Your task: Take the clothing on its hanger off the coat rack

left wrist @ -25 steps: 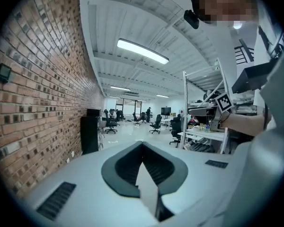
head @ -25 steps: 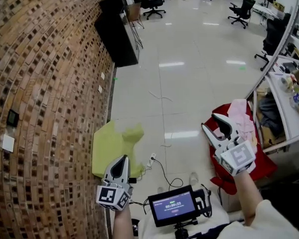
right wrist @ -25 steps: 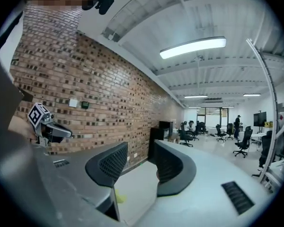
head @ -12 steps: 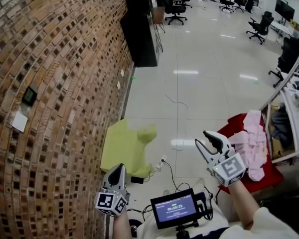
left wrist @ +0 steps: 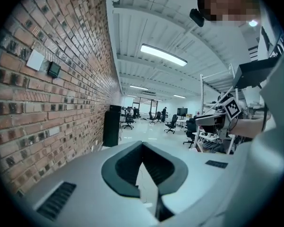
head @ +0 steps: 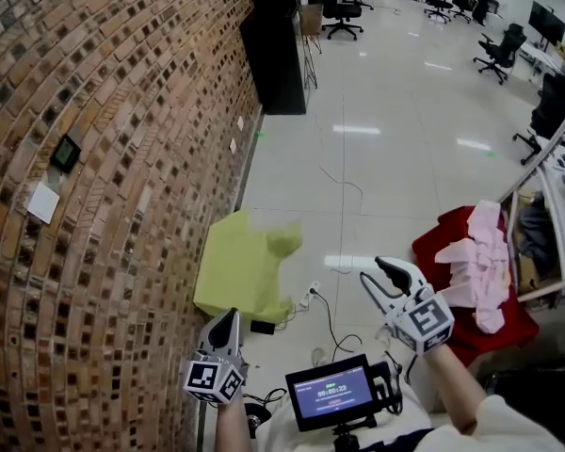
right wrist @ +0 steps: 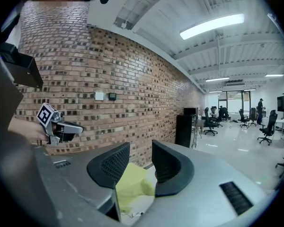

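Rough, matt brick wall (head: 94, 158) at nine o'clock. Glossy floor (head: 386, 168) mirrors the lights at twelve. Soft yellow-green cloth (head: 245, 266) at seven, pink cloth (head: 476, 252) over red cloth (head: 435, 250) at three.

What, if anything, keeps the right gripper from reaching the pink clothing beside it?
Probably nothing, so yes. The right gripper hangs close beside the pink clothing, jaws apart and empty, with nothing between them. It points toward the brick wall, so it must turn first.
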`<state>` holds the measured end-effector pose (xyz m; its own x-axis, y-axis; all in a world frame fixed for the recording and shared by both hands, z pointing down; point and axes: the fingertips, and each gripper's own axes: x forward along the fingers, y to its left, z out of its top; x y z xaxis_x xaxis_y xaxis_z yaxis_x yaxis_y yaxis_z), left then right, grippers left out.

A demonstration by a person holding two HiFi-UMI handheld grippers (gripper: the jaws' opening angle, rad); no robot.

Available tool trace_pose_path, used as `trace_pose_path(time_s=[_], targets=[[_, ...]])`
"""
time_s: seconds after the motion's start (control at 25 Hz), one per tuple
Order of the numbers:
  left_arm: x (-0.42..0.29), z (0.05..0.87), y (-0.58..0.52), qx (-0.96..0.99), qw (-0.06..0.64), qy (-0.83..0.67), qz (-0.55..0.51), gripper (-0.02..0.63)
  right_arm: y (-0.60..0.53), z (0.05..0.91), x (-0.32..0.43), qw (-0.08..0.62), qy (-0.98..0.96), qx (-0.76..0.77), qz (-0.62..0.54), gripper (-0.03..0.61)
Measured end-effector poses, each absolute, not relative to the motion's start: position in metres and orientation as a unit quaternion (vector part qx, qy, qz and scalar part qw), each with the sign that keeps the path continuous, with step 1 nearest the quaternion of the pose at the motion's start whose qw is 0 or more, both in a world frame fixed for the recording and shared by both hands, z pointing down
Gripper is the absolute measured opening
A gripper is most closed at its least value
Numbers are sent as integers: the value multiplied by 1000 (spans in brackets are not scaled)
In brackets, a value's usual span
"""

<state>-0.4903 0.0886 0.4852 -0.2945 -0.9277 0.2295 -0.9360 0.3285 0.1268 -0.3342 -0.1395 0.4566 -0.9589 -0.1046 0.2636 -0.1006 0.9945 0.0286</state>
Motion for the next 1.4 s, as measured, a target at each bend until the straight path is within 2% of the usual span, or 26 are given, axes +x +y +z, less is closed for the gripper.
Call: trace_pose_path(time_s=[0.56,0.76,0.84,1.4], targets=[[-467,521,109,591,173,-788,21,6,-84,520,-349,197,-979,3,45,152],[-459,523,97,610,178,-771,39,6,-82,519,-356,198,-979,-2,47,152],[-457,524,93,615,179,-767,42,6,-84,519,-355,198,-979,0,48,127],[-454,528,90,624,183,-758,47,6,-81,521,-358,194,-980,-3,52,127]])
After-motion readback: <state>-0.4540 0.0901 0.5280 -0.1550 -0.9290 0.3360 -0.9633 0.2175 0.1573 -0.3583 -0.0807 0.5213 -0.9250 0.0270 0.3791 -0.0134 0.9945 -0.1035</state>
